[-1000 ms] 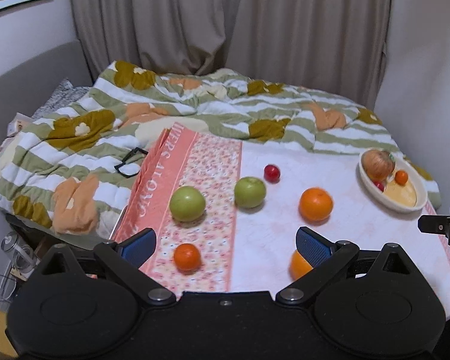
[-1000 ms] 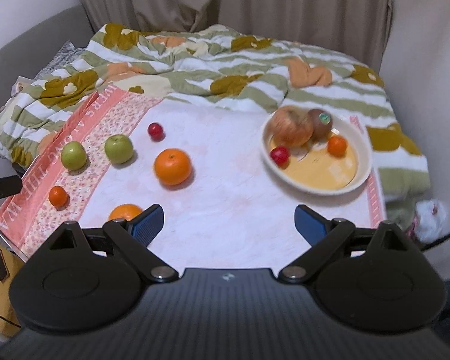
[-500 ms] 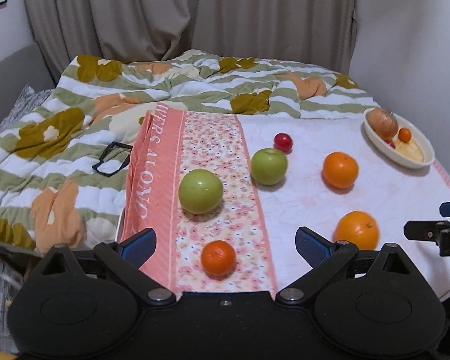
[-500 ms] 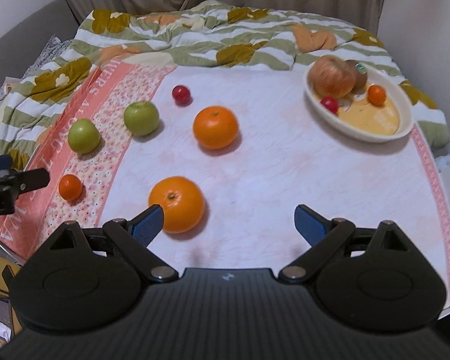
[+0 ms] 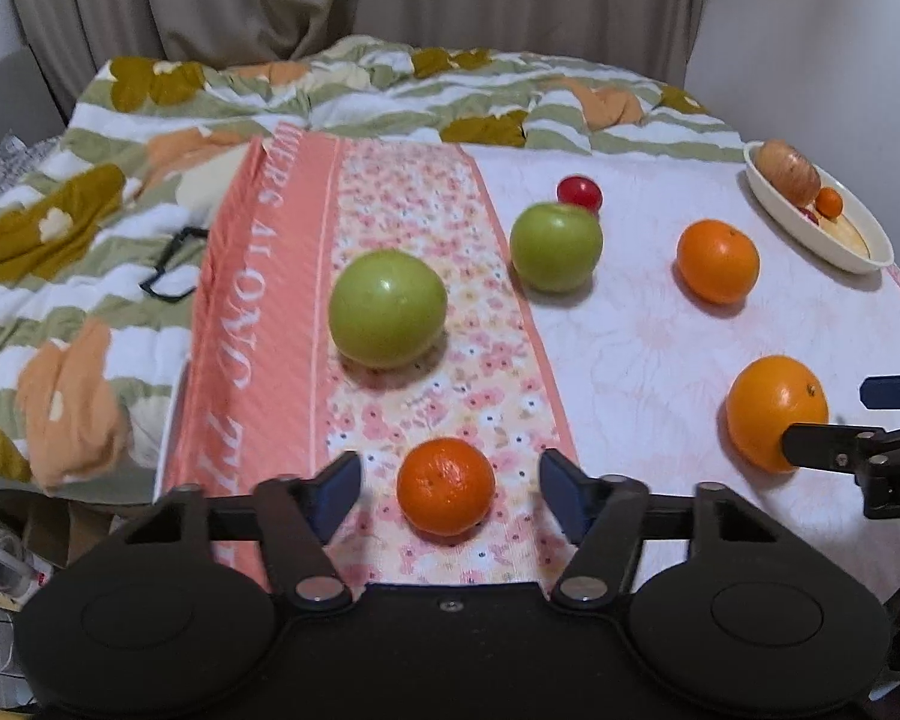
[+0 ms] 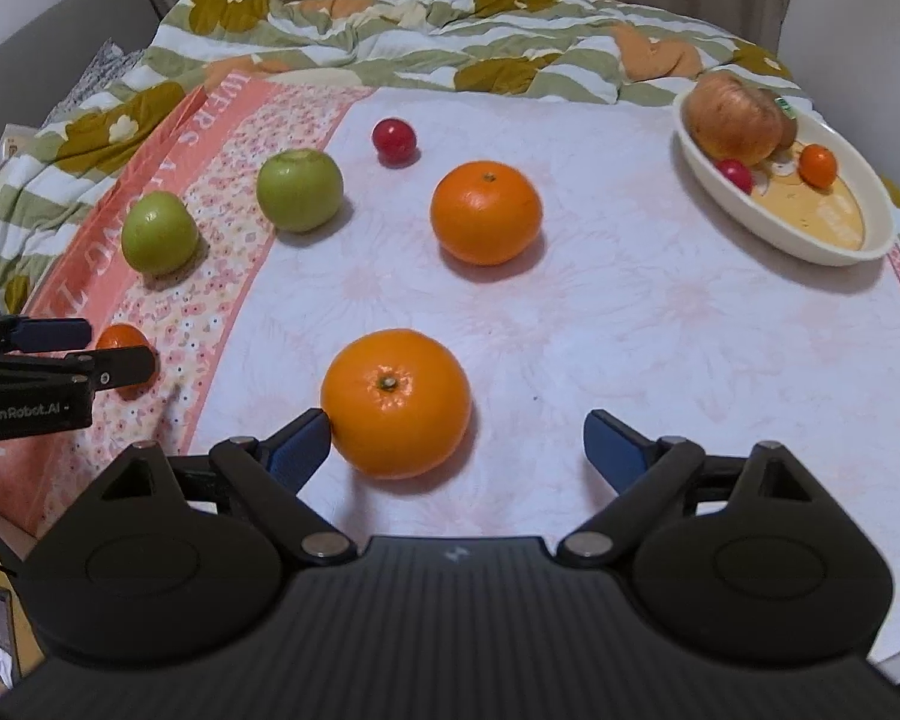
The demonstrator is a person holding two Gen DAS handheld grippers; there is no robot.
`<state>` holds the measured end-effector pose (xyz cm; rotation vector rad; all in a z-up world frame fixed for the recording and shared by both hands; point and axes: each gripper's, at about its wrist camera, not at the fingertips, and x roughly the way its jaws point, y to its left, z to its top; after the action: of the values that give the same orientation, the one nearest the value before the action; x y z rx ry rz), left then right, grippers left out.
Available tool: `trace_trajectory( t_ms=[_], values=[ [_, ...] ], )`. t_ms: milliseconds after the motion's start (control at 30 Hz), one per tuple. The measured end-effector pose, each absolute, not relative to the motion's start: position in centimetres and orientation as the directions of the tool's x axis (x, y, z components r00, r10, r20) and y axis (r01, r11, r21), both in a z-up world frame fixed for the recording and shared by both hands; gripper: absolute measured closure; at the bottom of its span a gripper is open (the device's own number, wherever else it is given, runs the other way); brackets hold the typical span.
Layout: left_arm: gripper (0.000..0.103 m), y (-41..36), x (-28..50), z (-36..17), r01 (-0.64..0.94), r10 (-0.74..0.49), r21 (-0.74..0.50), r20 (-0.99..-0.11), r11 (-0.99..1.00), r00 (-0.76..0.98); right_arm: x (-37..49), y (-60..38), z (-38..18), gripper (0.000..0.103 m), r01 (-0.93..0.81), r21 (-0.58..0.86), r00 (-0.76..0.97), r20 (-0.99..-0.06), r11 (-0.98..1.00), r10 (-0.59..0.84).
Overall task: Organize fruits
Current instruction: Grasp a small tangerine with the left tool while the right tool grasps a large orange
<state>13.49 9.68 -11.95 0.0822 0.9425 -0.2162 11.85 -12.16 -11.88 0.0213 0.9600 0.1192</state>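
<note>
Both grippers lowered, jaws wide around oranges

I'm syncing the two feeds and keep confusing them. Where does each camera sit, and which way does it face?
Left wrist: on the left gripper, low at the cloth's pink edge, facing the small orange between its open fingers; the right gripper pokes in.
Right wrist: on the right gripper, facing the large orange and bowl; the left gripper shows.
Shared: both green apples.
</note>
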Motion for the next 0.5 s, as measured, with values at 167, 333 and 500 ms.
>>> trace_trajectory(
  t_ms=[167,333,500],
  values=[
    [0.062,9.5,13.7,-12.6,0.223,-0.143,-0.02,-0.822,0.975,0.551,12.2,-11.7,-12.1,0.0,-0.106,0.087,0.566,-0.814,0.991,0.131],
    [0.062,9.9,13.9,-12.6,0.215,-0.161,-0.048,-0.823,0.975,0.545,12.4,-11.2,-12.3,0.0,-0.119,0.08,0.559,-0.819,0.99,0.133],
    [0.062,9.9,13.8,-12.5,0.216,-0.161,-0.048,-0.824,0.975,0.543,12.6,-10.9,-12.3,0.001,-0.13,0.071,0.556,-0.821,0.989,0.132]
  ],
)
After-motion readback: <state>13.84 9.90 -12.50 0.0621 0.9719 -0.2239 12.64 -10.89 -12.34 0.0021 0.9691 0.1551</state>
